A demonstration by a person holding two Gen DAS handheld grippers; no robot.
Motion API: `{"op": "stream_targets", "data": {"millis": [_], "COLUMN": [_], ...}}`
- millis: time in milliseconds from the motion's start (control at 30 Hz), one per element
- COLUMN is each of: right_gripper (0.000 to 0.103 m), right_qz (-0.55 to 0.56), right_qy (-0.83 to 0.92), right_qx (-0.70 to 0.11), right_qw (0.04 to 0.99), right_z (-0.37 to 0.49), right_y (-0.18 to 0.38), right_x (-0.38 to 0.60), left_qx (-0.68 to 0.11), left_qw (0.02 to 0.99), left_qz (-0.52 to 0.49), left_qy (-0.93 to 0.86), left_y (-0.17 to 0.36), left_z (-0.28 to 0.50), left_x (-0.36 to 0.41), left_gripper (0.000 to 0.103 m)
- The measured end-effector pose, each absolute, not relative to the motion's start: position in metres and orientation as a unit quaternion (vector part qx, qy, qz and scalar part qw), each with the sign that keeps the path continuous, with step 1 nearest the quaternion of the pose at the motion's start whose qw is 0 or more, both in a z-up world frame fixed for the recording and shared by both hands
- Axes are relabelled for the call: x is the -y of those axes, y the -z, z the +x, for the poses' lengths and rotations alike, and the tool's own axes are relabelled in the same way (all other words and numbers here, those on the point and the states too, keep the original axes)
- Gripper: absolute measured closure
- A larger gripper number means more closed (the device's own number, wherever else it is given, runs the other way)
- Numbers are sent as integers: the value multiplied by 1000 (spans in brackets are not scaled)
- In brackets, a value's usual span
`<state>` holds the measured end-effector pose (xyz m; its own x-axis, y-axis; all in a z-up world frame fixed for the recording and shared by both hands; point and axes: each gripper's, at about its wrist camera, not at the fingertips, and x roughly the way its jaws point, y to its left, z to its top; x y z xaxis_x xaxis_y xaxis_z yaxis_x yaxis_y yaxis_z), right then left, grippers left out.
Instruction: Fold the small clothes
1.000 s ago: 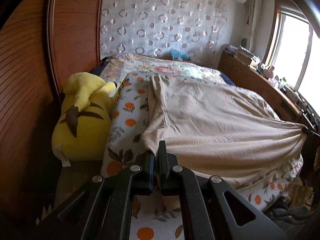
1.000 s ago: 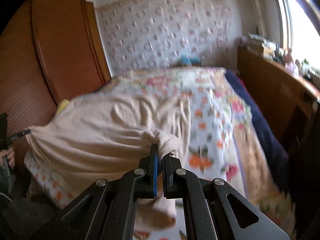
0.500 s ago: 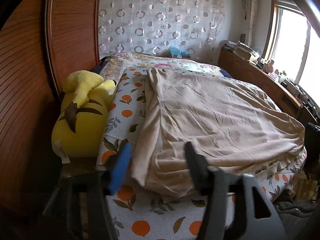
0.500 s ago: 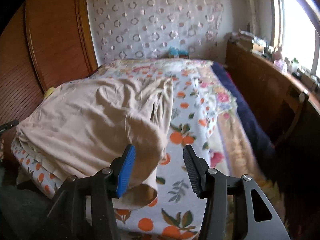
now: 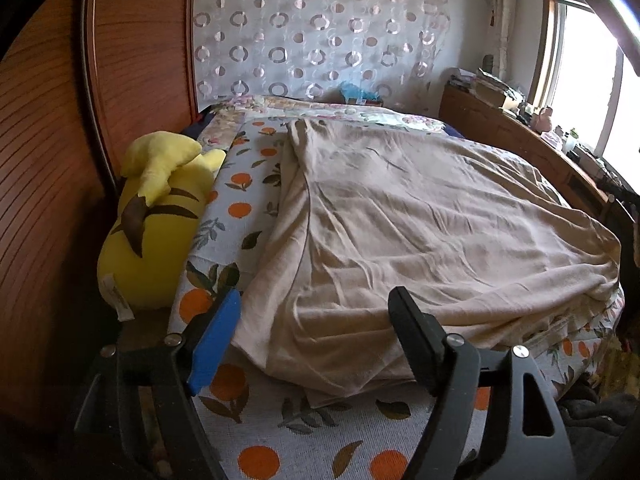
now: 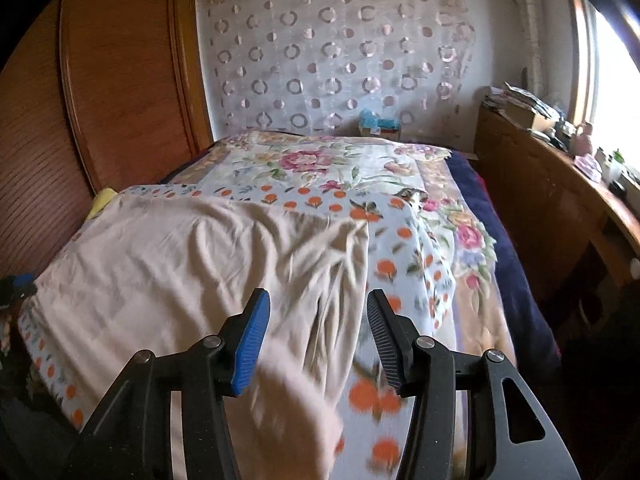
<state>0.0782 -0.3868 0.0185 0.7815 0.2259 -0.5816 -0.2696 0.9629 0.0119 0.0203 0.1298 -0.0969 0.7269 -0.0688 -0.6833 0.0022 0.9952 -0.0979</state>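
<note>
Since a second ago: both pairs of tongs let go of the beige garment, pinched then at its near corners, dropped flat now. Left gripper spread wide, jaws just been opening further, blue pad on one side and black pad on the other, near hem of the cloth lying between and just beyond them, untouched by either pad. Right gripper spread about halfway, jaws just opened too, with a loose fold of the same garment running between the fingers and under them; blurred there, so contact with the pads cannot be told, though no pinch shows.

Spread over the orange-print sheet, creased, stretching away from the left tongs toward the far floral quilt; from the right tongs, mostly ahead and to the left, its right edge running straight out from between the fingers.

Left of the left tongs, a yellow plush toy wedged between bed edge and wooden wardrobe. Far ahead of both, a circle-patterned curtain. Right of the right tongs, a dark blue blanket along the bedside, then a wooden counter under the window.
</note>
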Motion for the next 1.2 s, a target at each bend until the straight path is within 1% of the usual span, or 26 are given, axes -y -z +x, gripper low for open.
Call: {"op": "stream_targets", "data": {"millis": [133, 167, 267, 300, 367, 500, 533, 567, 633, 733, 833, 933, 1100, 1133, 1167, 1200], "right_gripper": [51, 52, 63, 68, 72, 78, 81, 90, 101, 102, 102, 102, 102, 100, 95, 86], "right_qz": [-41, -41, -28, -24, -21, -12, -15, -12, -4, -3, -3, -3, -37, -45, -52, -56], "right_qy": [-132, -131, -135, -136, -136, -122, -113, -111, -128, -127, -89, -69, -51, -46, -40, -39], "right_qx": [-326, -334, -362, -369, -385, -405, -409, -413, -414, -392, -369, -364, -372, -371, -372, -373], "right_qw": [935, 933, 922, 919, 913, 906, 905, 904, 901, 911, 925, 929, 926, 926, 926, 925], "right_z": [128, 139, 175, 184, 205, 237, 244, 248, 256, 259, 261, 264, 259, 254, 250, 252], "right_y": [-10, -7, 8, 12, 23, 36, 38, 41, 39, 22, 5, -1, 0, -3, -4, -9], "right_x": [384, 383, 381, 380, 377, 379, 379, 381, 380, 380, 387, 390, 377, 374, 373, 368], "left_qx": [-374, -375, -382, -384, -389, -386, -387, -387, -387, -386, -386, -385, -385, -385, -385, -385], "left_qw": [926, 925, 923, 922, 920, 921, 921, 921, 921, 922, 922, 922, 922, 922, 922, 922], "left_qz": [-49, -50, -48, -48, -48, -46, -46, -45, -42, -40, -33, -34, -33, -34, -34, -33], "left_qy": [17, 18, 18, 18, 18, 15, 15, 15, 16, 16, 13, 11, 12, 11, 11, 11], "left_y": [102, 104, 109, 111, 114, 114, 114, 114, 114, 114, 115, 115, 115, 116, 116, 116], "left_z": [22, 23, 25, 25, 26, 26, 27, 27, 27, 28, 28, 28, 29, 28, 28, 28], "left_x": [-131, -130, -129, -129, -128, -126, -126, -125, -124, -125, -123, -123, -123, -122, -122, -122], "left_gripper": [26, 26, 26, 26, 26, 26, 26, 26, 26, 26, 26, 26, 26, 26, 26, 26]}}
